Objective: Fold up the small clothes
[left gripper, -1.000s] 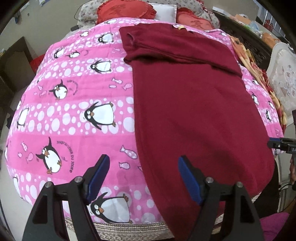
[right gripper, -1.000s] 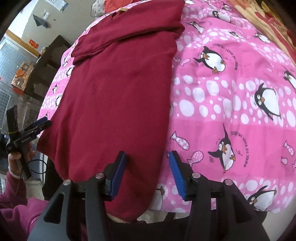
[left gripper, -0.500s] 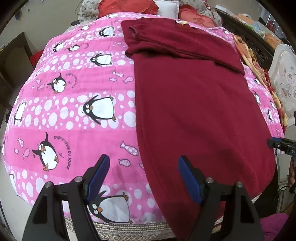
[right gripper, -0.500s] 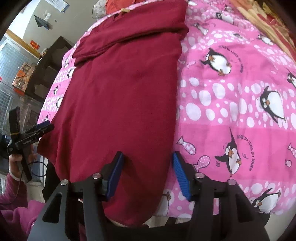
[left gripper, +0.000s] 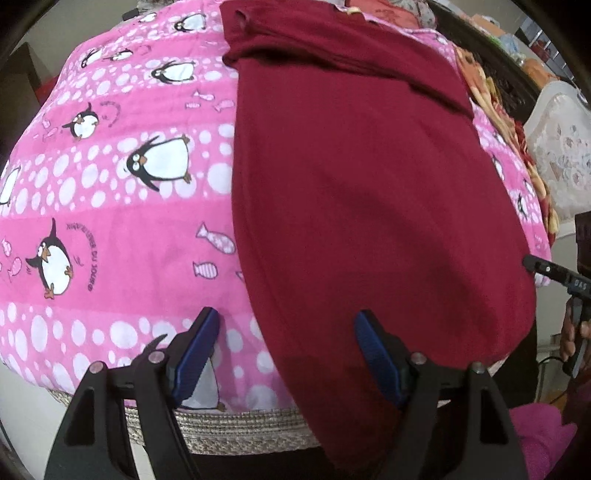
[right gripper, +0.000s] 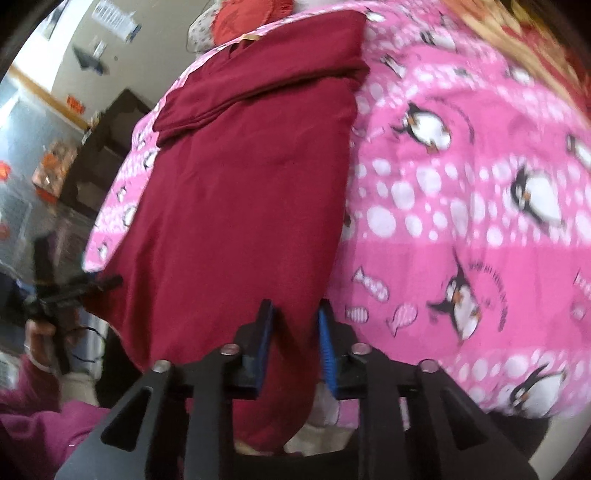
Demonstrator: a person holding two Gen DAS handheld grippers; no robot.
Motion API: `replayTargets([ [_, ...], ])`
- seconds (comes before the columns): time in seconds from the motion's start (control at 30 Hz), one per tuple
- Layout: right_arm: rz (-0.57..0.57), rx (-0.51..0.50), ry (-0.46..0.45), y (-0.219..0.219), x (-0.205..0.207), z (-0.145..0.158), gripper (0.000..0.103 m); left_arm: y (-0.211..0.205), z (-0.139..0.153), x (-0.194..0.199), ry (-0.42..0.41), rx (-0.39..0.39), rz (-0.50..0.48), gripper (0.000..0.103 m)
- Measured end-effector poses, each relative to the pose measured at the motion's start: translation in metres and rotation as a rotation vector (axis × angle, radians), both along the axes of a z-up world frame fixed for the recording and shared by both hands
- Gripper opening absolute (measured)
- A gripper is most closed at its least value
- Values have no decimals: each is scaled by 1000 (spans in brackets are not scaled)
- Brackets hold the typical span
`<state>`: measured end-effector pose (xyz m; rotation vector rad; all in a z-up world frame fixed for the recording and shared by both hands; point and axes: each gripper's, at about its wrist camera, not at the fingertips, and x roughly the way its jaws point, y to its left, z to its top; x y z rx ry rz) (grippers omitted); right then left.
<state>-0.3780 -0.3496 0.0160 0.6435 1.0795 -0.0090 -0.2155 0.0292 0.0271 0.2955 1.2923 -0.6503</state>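
A dark red garment (left gripper: 362,177) lies flat along a pink penguin quilt (left gripper: 110,206), its far end folded over and its near hem hanging over the bed's edge. My left gripper (left gripper: 286,354) is open, straddling the hem's left corner, one finger over the quilt, one over the cloth. In the right wrist view the same garment (right gripper: 240,192) fills the left half. My right gripper (right gripper: 293,343) is partly closed around the hem's right corner, with cloth between its blue pads; I cannot tell if the pads press it.
The quilt (right gripper: 461,192) covers the whole bed. A woven mat edge (left gripper: 240,428) shows under the quilt's front. Red pillows (right gripper: 251,18) lie at the head. Dark furniture (right gripper: 99,147) stands beside the bed. The other hand-held gripper (left gripper: 554,275) appears at the right edge.
Both grippers have moved forward and down to the garment's near hem. The right gripper's fingers have narrowed around the hem corner. The left gripper stays wide open.
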Motion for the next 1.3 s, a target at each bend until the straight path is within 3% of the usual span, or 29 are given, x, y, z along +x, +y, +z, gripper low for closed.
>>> replayTargets([
  [0.17,29,84,-5,2,-8,-8,14,-2,1,5,15,0,-6,80],
  [0.67,124,70,22,19,-4,-3,20,-13,-7,2,34,15,-47,86],
  [0.97,222,28,-34,35,0,14,19,-13,-8,7,55,4,-58,89],
  [1.17,210,112,-16,29,-4,3,19,-16,-11,6,68,-11,-63,97],
  [1.3,210,143,20,26,-10,-9,19,-21,-12,4,67,-2,-65,98],
])
